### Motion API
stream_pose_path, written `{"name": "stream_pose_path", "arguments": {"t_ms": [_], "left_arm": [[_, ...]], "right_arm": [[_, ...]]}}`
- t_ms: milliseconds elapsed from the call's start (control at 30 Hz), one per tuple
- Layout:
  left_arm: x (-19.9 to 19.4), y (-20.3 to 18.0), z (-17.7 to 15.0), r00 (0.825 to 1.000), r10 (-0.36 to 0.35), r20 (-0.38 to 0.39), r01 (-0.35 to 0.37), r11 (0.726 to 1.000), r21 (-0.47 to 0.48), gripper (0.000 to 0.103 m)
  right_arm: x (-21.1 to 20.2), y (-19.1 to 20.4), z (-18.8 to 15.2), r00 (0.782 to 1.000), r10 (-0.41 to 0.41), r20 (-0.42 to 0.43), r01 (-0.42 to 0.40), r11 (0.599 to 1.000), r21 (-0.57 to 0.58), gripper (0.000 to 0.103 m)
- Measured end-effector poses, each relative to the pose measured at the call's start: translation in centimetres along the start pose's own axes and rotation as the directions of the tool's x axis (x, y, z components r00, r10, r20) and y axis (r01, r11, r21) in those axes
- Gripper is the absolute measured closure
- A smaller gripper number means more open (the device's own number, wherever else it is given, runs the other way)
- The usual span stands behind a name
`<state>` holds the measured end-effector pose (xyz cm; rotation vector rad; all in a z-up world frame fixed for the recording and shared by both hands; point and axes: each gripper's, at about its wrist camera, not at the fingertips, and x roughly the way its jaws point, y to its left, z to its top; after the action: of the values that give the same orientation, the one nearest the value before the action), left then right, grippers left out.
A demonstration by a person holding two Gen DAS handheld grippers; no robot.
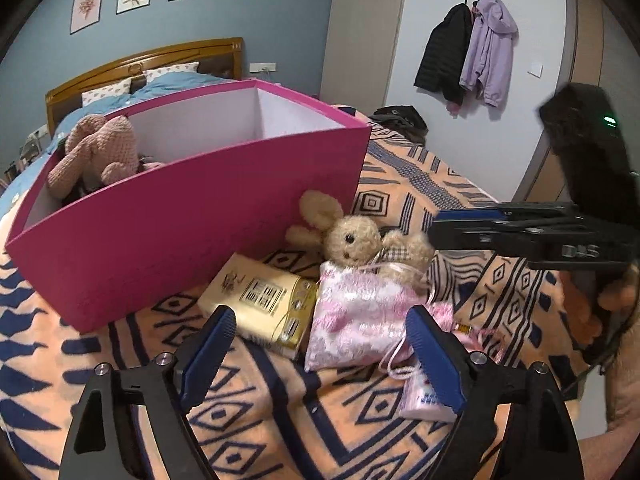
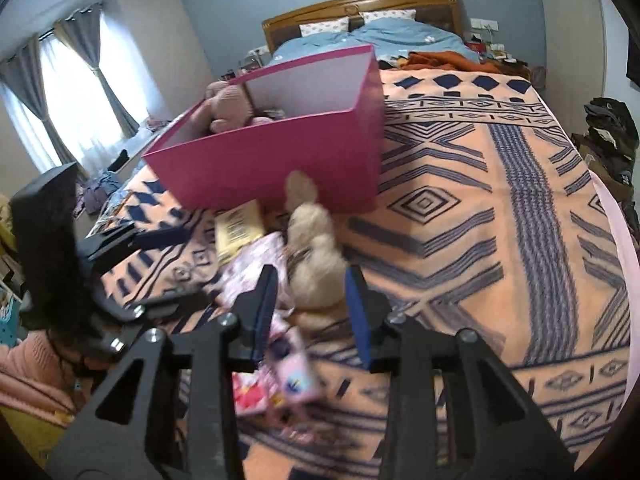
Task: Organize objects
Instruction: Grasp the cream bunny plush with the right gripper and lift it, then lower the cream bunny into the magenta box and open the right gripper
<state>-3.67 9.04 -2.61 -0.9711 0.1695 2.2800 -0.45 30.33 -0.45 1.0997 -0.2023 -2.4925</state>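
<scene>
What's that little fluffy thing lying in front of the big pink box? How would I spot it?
Find the large magenta cardboard box on the orange patterned blanket. Just outside its near right corner lies a small cream plush rabbit, partly tucked under a pink satin drawstring pouch. Unlike the pink knitted toy inside the box, it is pale, long-eared and outside.

the yellow box (image 1: 260, 304) bears printed characters, too small to read

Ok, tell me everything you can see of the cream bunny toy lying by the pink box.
The cream bunny is a fuzzy plush with long ears, a dark eye and a plaid patch at the chest. It lies on the patterned blanket, ears close against the pink box, its lower body under the pink satin pouch. The right gripper brackets it, jaws open, not clamped.
</scene>
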Motion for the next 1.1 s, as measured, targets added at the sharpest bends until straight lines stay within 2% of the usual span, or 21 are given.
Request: {"name": "stream_pose_path", "arguments": {"t_ms": [167, 267, 467, 533, 733, 867, 1033, 1100], "left_arm": [[0.9, 0.2, 1.4, 1.0, -0.02, -0.019, 0.02, 1.0, -0.008, 0.015], [1.8, 0.5, 2.0, 0.998, -0.038, -0.04, 0.037, 0.999, -0.023, 0.015], [3.0, 1.1, 2.4, 0.995, -0.066, -0.079, 0.063, 0.997, -0.048, 0.016], [3.1, 1.4, 2.4, 0.992, -0.084, -0.089, 0.078, 0.995, -0.066, 0.022], [2.4, 1.6, 3.1, 0.984, -0.159, -0.079, 0.153, 0.985, -0.077, 0.024], [1.0, 1.2, 4.3, 0.968, -0.248, -0.041, 0.244, 0.967, -0.074, 0.024], [-0.3, 0.2, 6.0, 0.96, -0.281, -0.009, 0.281, 0.959, -0.029, 0.024], [-0.5, -0.3, 6.9, 0.961, -0.278, 0.0, 0.278, 0.96, -0.015, 0.027]], "right_arm": [[2.6, -0.4, 2.5, 0.999, 0.026, -0.044, -0.027, 1.0, -0.011, 0.066], [4.7, -0.1, 3.7, 0.994, 0.03, -0.103, -0.033, 0.999, -0.03, 0.065], [7.7, 0.4, 3.9, 0.981, 0.017, -0.194, -0.032, 0.997, -0.075, 0.065], [8.1, 0.3, 3.9, 0.979, 0.018, -0.203, -0.036, 0.996, -0.084, 0.069], [5.3, 0.5, 4.1, 0.994, 0.025, -0.107, -0.034, 0.995, -0.089, 0.07], [2.7, 0.8, 4.7, 0.998, 0.057, -0.023, -0.058, 0.996, -0.071, 0.07], [0.1, 2.0, 6.4, 0.993, 0.094, 0.072, -0.088, 0.993, -0.079, 0.07], [-0.6, 2.7, 7.2, 0.989, 0.106, 0.099, -0.097, 0.991, -0.094, 0.07]]}}
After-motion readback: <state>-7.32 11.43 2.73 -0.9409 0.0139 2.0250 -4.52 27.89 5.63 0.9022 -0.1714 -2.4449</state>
